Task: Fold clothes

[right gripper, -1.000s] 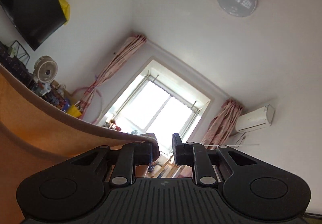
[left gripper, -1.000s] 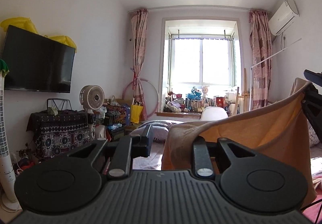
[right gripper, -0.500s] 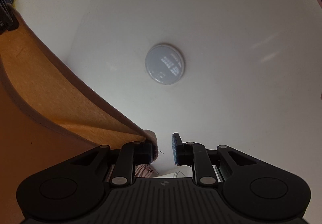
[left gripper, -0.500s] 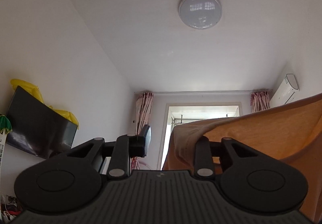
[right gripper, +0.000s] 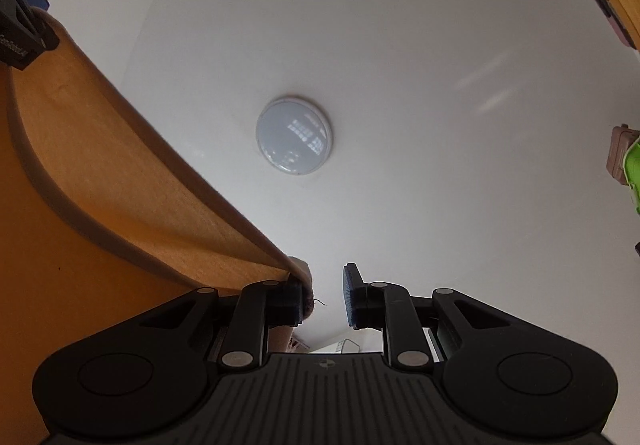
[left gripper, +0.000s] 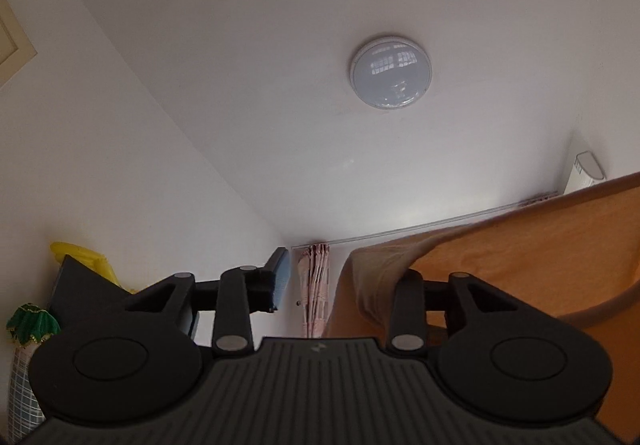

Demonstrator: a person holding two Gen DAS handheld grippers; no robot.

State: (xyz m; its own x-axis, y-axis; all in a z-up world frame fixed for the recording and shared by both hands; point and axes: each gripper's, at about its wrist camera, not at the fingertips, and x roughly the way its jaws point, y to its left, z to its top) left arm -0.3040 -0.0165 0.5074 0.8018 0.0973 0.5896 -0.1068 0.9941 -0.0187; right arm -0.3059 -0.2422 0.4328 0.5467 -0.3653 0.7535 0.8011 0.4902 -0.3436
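Overhead, orange garment [left gripper: 520, 257] draped over both spread fingers [right gripper: 288, 301]; curtain [left gripper: 314, 285] only in left view.

Carrying surface out of view, orange cloth [left gripper: 520, 245] slung between left gripper [left gripper: 344, 279] and right gripper [right gripper: 322, 297], draped over one finger of each

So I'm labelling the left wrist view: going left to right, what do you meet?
Green fringed thing → yellow bag → pink curtain → ceiling lamp → orange cloth → air conditioner.
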